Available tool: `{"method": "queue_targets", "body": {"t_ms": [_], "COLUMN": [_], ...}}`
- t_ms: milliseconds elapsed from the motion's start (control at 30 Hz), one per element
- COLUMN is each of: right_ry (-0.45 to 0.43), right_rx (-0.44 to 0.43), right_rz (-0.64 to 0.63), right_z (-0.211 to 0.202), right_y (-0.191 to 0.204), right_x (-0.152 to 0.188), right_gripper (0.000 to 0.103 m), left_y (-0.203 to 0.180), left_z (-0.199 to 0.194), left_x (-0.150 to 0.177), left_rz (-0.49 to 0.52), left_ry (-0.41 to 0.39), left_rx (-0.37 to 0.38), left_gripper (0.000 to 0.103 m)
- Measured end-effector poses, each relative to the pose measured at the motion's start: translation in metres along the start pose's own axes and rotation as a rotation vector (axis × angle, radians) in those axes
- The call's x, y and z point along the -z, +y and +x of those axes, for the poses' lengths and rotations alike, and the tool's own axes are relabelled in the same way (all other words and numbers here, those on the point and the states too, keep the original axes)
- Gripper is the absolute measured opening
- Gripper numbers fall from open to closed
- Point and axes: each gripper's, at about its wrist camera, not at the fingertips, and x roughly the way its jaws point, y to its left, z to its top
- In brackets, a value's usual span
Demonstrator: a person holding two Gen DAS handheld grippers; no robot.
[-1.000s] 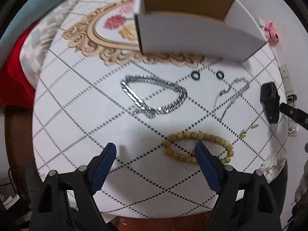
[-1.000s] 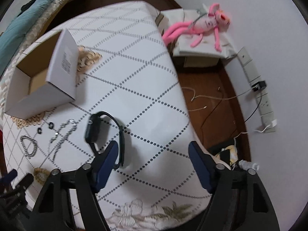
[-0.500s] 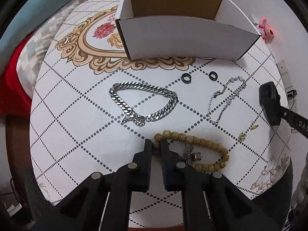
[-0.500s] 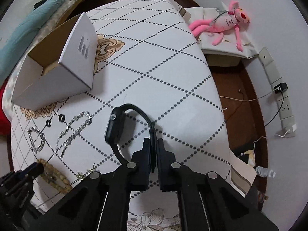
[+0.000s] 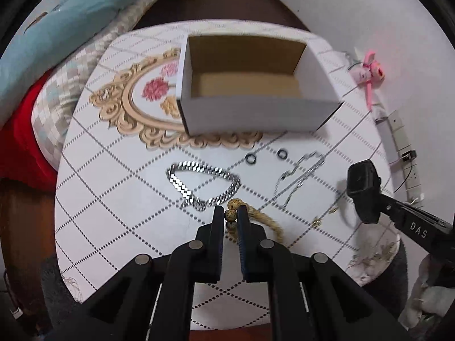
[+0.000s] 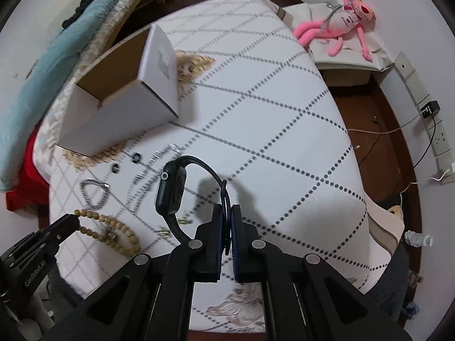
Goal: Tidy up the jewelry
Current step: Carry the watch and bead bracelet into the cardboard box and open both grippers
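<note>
My left gripper [image 5: 230, 216] is shut on the wooden bead bracelet [image 5: 263, 218], lifted off the table; it also shows in the right wrist view [image 6: 113, 226]. My right gripper [image 6: 226, 217] is shut on the strap of a black smartwatch [image 6: 172, 191], held above the table; the watch also shows in the left wrist view [image 5: 362, 187]. On the table lie a silver curb chain [image 5: 199, 183], two black rings [image 5: 250, 158], a thin silver chain [image 5: 298, 173] and small gold earrings [image 5: 315, 222]. An open white cardboard box [image 5: 250, 85] stands behind them, empty.
The round table [image 6: 270, 99] has a white diamond-pattern cloth with a gold floral medallion [image 5: 133, 96] under the box. A bed with blue bedding [image 5: 57, 34] is at the left. A pink plush toy [image 6: 341, 28] and a power strip [image 6: 426, 119] lie beyond the table's right edge.
Both grippers closed from open a second ago: the left on the bead bracelet, the right on the watch strap. Both have since lifted their items off the table.
</note>
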Motion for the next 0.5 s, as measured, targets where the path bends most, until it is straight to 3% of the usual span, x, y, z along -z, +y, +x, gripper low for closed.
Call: {"method": "queue_targets", "body": {"t_ms": [233, 500], "right_ry": [-0.063, -0.150], "right_rx": [-0.065, -0.129], "right_rz": [-0.028, -0.072], "right_z": [-0.033, -0.065], "right_y": [0.019, 0.056], "right_x": [-0.023, -0.075], "right_gripper": [0.005, 0.005], "left_y": [0.000, -0.001], "left_z": [-0.030, -0.070], "left_x": [-0.031, -0.103], "left_rz": [-0.006, 0.006], "left_ry": [-0.083, -0.188], "left_rx": [0.058, 0.114], "left_gripper": [0.007, 0.007]}}
